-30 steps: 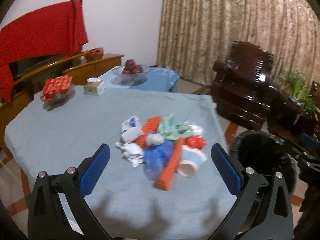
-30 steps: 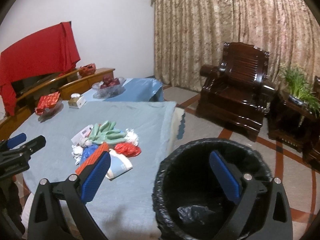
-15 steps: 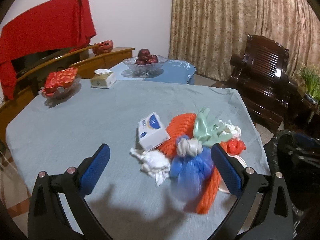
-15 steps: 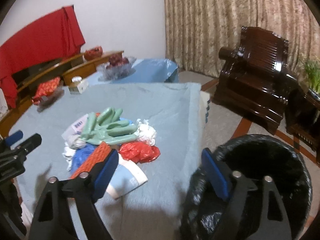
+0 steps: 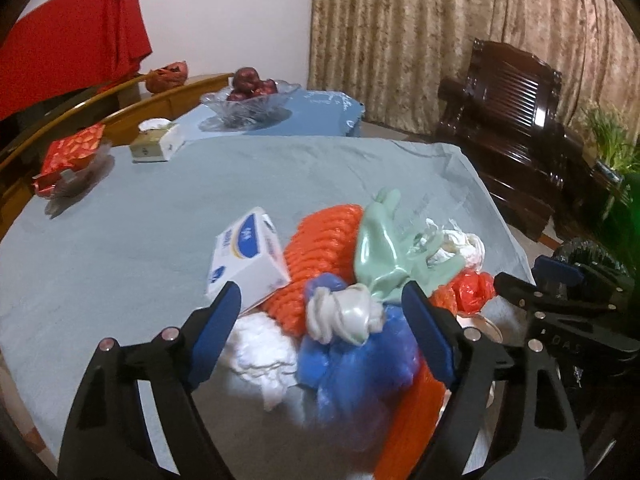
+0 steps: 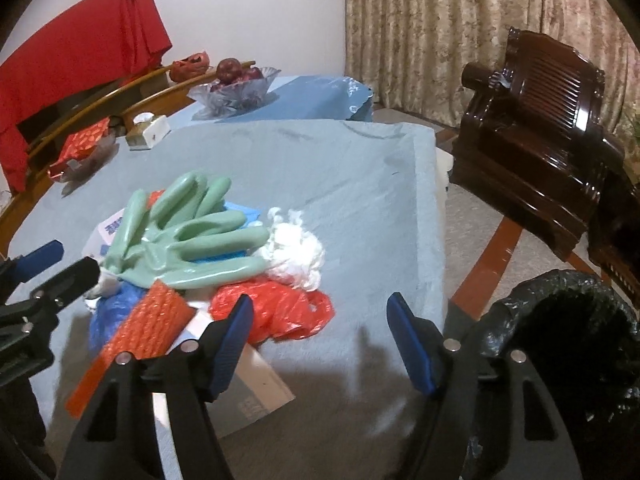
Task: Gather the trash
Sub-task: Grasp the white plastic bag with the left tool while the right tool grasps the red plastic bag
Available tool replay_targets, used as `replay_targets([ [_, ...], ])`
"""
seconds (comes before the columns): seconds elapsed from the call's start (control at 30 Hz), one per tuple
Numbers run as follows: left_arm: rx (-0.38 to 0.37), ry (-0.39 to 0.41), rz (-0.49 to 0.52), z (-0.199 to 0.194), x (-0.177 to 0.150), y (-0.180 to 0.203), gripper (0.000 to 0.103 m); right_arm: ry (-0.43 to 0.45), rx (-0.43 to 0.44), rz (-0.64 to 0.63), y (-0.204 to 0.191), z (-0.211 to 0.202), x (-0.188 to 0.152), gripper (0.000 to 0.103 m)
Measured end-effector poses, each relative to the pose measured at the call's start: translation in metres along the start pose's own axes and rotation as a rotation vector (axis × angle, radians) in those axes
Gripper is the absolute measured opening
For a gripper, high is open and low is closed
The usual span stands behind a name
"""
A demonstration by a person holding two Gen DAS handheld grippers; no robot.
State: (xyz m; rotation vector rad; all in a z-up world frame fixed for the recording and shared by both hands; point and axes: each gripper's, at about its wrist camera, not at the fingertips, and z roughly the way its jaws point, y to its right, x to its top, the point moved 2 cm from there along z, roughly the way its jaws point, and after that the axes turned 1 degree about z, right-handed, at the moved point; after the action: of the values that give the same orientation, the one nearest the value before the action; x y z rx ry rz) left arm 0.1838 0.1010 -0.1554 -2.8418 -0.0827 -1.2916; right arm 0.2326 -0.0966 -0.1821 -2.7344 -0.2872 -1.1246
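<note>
A trash pile lies on the grey-blue tablecloth [image 5: 140, 248]: green rubber gloves [image 6: 188, 240], orange netting [image 5: 320, 248], a white box [image 5: 248, 256], a red plastic bag [image 6: 276, 308], a blue bag [image 5: 352, 360] and white tissue wads [image 6: 292, 252]. My left gripper [image 5: 322, 332] hovers low over the pile. Its jaws are closing around a knotted white lump [image 5: 344, 312] and the blue bag, and the pads touch neither. My right gripper [image 6: 322, 344] is closing too. Its left finger is beside the red bag, with bare cloth between the jaws. The black-lined bin [image 6: 560, 340] stands right of the table.
At the table's far side are a tissue box [image 5: 156, 144], a dish of red packets [image 5: 68, 156] and a glass fruit bowl [image 5: 250, 96]. A dark wooden armchair [image 6: 540, 140] and a potted plant [image 5: 608, 140] stand on the right by the curtain.
Both grippers have come down and forward onto the pile, and both pairs of jaws have narrowed. The right wrist view has swung from the bin to the table.
</note>
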Motion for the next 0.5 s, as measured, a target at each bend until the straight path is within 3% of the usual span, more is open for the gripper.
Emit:
replay_targets([
  [0.13,-0.032,-0.025,0.015,0.014,0.002,0.009,0.070,-0.009,0.003,0.000,0.003,0.005,0.001,0.068],
  [0.3,-0.079,-0.057,0.037,0.026,0.001,0.019,0.052,-0.027,0.022,-0.010,0.001,0.013,0.003,0.068],
  [0.5,-0.103,-0.067,0.009,0.029,0.000,0.014,0.044,-0.070,0.066,-0.031,-0.012,0.026,-0.002,0.068],
])
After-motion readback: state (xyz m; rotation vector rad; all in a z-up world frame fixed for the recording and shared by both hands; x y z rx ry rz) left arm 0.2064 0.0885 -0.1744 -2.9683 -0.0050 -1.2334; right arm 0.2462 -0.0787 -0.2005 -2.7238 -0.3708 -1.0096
